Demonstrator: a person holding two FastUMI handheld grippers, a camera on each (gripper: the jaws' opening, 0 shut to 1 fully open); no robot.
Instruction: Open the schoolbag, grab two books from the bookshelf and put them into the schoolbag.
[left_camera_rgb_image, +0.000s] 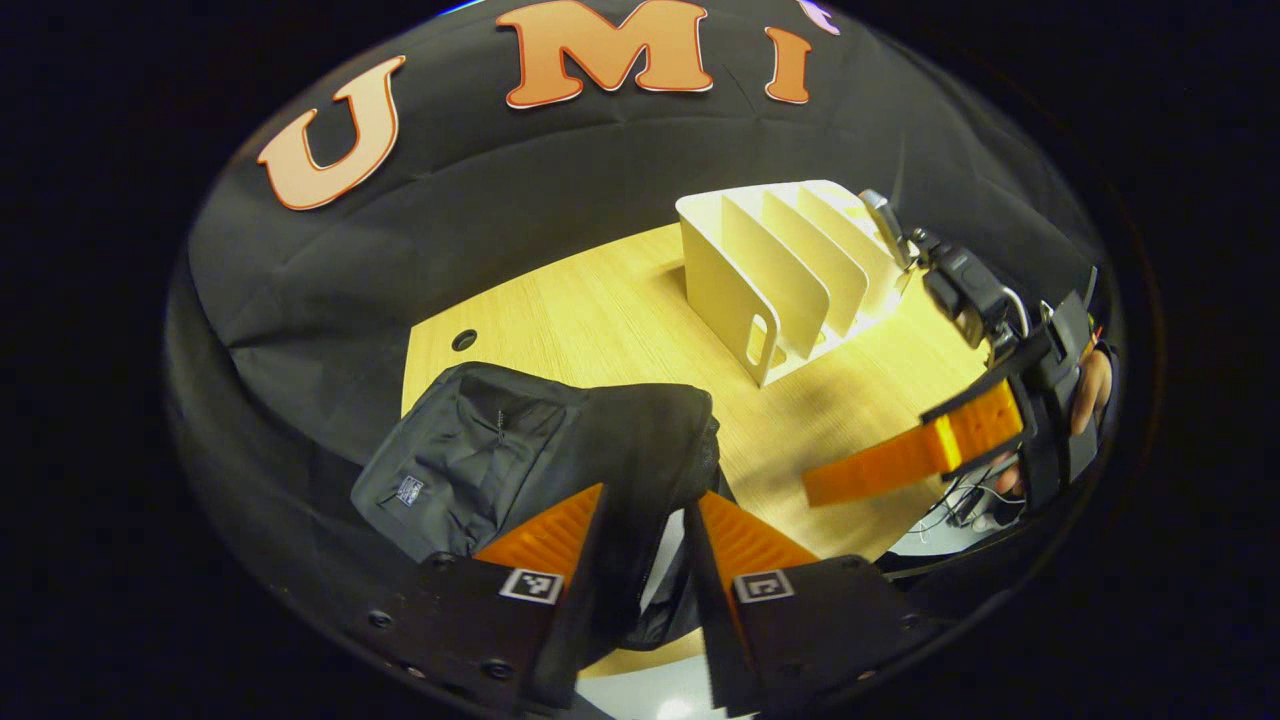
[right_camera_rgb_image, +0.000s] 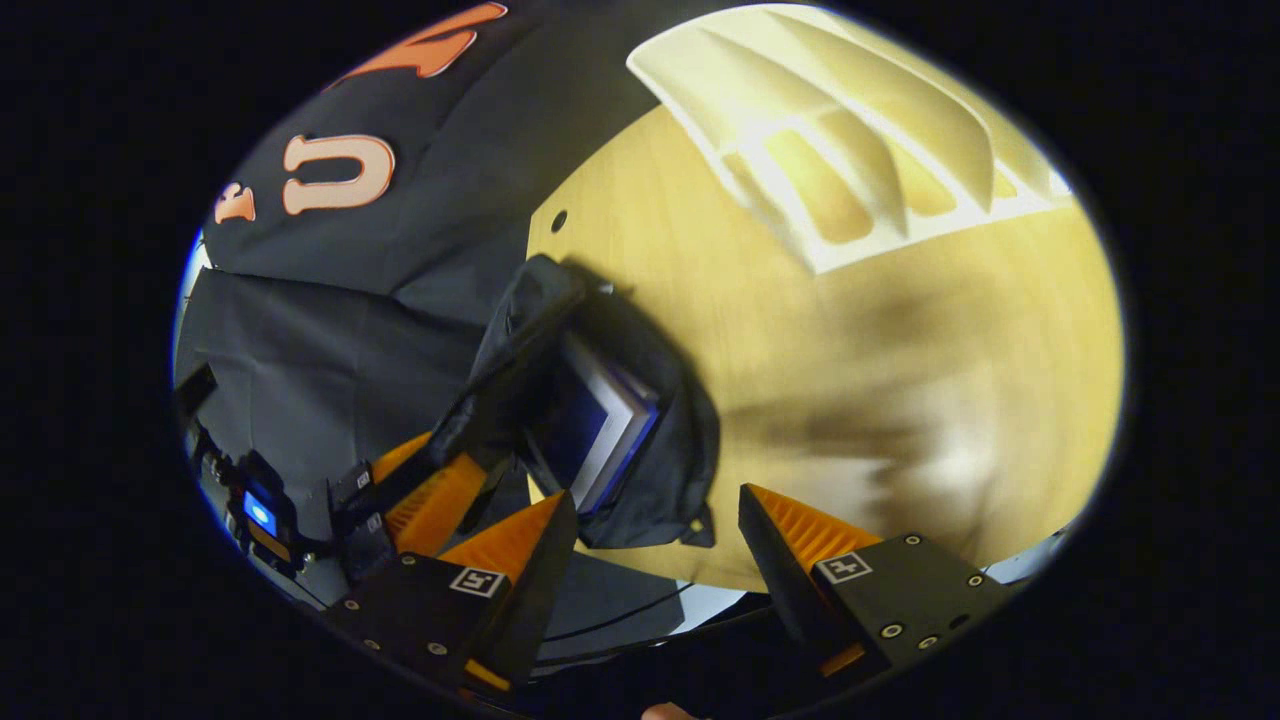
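Left gripper (left_camera_rgb_image: 645, 520) pinches schoolbag (left_camera_rgb_image: 480, 460); books (right_camera_rgb_image: 605, 425) inside.

The schoolbag (left_camera_rgb_image: 470, 460) is soft black cloth, matt and a bit crinkly. The worktop (left_camera_rgb_image: 600, 310) is pale wood with fine lines in it, smooth with a faint shine. The bookshelf (left_camera_rgb_image: 790, 270) looks like smooth cream plastic, and the books (right_camera_rgb_image: 610, 425) in the bag show white paper edges.

My right gripper (right_camera_rgb_image: 655, 520) hangs over the wooden counter (right_camera_rgb_image: 900, 330) with its jaws wide apart. The black schoolbag (right_camera_rgb_image: 660, 400) gapes open, two books (right_camera_rgb_image: 610, 425) inside. The left gripper (right_camera_rgb_image: 440, 490) grips its edge; the cream bookshelf (right_camera_rgb_image: 850, 150) stands beyond.
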